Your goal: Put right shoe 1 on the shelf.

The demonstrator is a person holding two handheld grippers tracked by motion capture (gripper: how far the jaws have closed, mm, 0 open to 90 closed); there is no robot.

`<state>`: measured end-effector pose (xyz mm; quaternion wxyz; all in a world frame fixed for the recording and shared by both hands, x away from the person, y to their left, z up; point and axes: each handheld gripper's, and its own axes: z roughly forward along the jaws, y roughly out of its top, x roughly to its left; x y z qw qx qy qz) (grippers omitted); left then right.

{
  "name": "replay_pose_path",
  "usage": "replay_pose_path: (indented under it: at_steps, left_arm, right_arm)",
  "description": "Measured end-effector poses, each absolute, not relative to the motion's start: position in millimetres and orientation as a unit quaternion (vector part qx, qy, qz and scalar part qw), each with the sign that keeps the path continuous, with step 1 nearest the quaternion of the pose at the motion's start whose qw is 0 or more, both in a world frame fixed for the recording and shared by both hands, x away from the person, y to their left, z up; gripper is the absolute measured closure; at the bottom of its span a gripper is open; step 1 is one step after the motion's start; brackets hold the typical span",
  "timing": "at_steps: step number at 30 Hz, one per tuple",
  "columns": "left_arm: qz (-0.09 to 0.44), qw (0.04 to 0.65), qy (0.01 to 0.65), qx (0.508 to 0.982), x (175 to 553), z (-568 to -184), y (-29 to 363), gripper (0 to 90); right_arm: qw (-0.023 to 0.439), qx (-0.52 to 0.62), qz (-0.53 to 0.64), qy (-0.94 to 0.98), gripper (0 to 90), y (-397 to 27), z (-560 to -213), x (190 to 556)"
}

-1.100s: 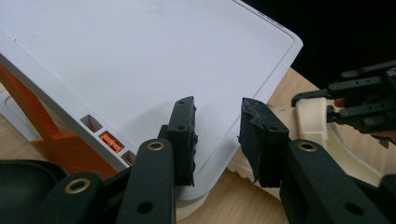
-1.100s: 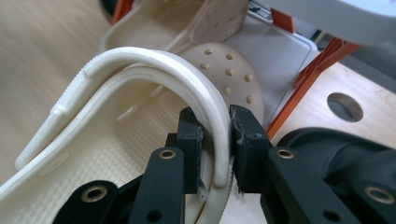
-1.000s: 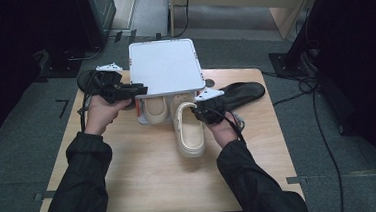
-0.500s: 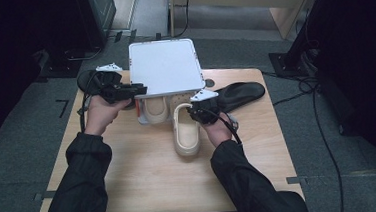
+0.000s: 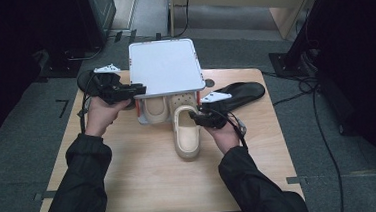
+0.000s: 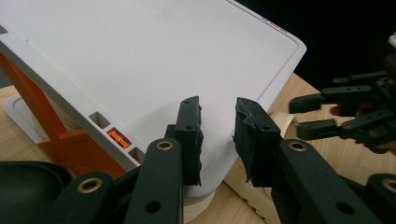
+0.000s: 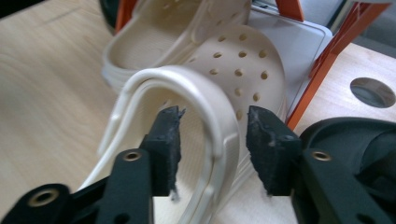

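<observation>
A cream clog (image 5: 185, 136) (image 7: 243, 70) lies flat on the table with its toe under a white shelf (image 5: 163, 67) (image 6: 140, 60) on orange legs. A second cream clog (image 5: 153, 108) (image 7: 154, 42) sits under the shelf to its left. My right gripper (image 5: 193, 116) (image 7: 212, 140) (image 6: 296, 116) is open. Its jaws have just been opening, and the near clog's heel strap stands between them with gaps on both sides. My left gripper (image 5: 142, 89) (image 6: 217, 140) straddles the shelf's front left corner. Its jaws have just been closing, with a gap still between them.
A black sandal (image 5: 240, 95) (image 7: 355, 140) lies on the wooden table (image 5: 131, 180) to the right of the shelf, close to my right gripper. A round hole (image 7: 371, 91) pierces the tabletop behind it. A dark rounded shape (image 6: 28, 182) lies by my left gripper.
The near clog, tipped up with its strap raised a second ago, now lies flat. My right gripper's jaws have opened off the strap. The left hand stays at the shelf corner.
</observation>
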<state>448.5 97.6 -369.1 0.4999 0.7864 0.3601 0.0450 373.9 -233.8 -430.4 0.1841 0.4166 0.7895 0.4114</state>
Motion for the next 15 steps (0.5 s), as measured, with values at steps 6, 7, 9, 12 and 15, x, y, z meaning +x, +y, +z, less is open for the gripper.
replay_pose_path:
  at_steps: [6,7,9,12,15]
  left_arm:
    - [0.044,0.499,0.360,0.787,448.4,-369.1,98.8,72.6]
    - [0.044,0.499,0.360,0.787,448.4,-369.1,98.8,72.6]
    - [0.047,0.498,0.359,0.788,448.1,-369.0,98.6,72.7]
    - [0.050,0.498,0.359,0.788,447.7,-369.1,98.3,73.4]
    - [0.049,0.499,0.360,0.786,447.6,-369.4,98.4,74.1]
  right_arm:
    - [0.166,0.416,0.423,0.787,63.7,-244.0,-426.8,355.9]
    - [0.166,0.414,0.422,0.790,65.3,-244.2,-427.5,351.7]
    - [0.164,0.409,0.420,0.794,67.6,-244.6,-428.7,346.3]
    - [0.159,0.401,0.419,0.799,69.6,-244.0,-431.4,337.6]
    - [0.158,0.395,0.418,0.803,71.4,-242.4,-434.7,328.7]
